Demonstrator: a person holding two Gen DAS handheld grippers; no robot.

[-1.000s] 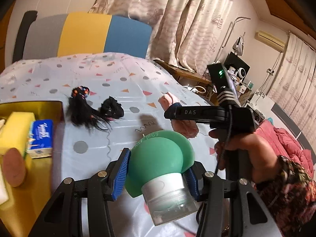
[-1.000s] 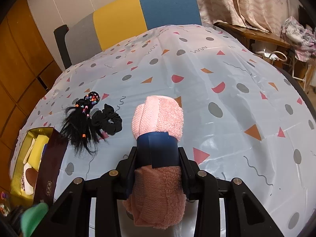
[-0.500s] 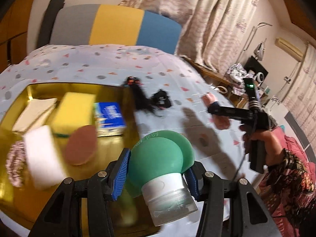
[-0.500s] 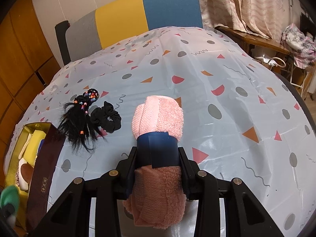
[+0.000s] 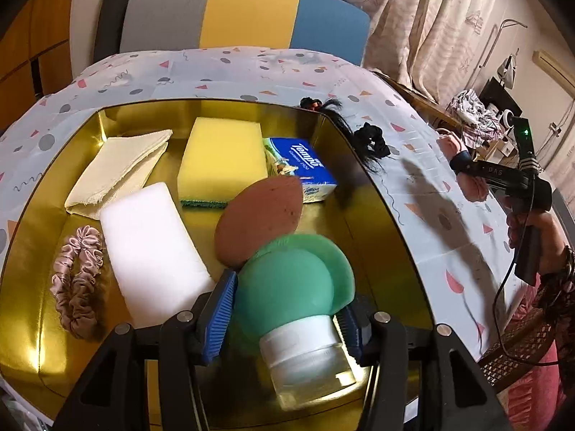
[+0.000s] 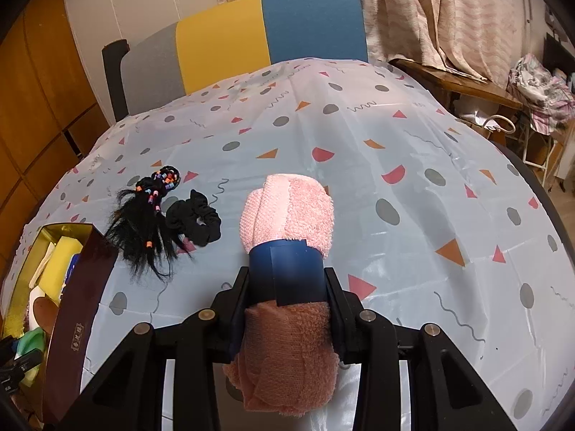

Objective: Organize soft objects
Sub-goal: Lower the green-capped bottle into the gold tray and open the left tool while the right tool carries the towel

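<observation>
My left gripper [image 5: 284, 309] is shut on a green squeeze bottle [image 5: 298, 287] with a clear cap, held over the gold box [image 5: 32, 323]. The box holds a yellow sponge [image 5: 222, 161], a white foam block [image 5: 151, 255], a folded cream cloth [image 5: 118, 168], a brown pad [image 5: 258, 219], a tissue pack [image 5: 302, 165] and a pink scrunchie [image 5: 77, 280]. My right gripper [image 6: 287, 283] is shut on a rolled pink towel [image 6: 287, 212] with a navy band, above the table. A black hairpiece [image 6: 147, 222] with beads and a black scrunchie [image 6: 196, 221] lie on the cloth between towel and box.
The table has a pale patterned cloth [image 6: 413, 165]. A grey, yellow and blue chair back [image 6: 251, 43] stands behind it. Curtains and a wooden side table [image 6: 467, 86] with clutter are to the right. The box's dark outer wall [image 6: 75, 309] shows at left in the right wrist view.
My left gripper has swung left with the green bottle, from over the cloth to over the gold box. My right gripper has barely moved with the towel.
</observation>
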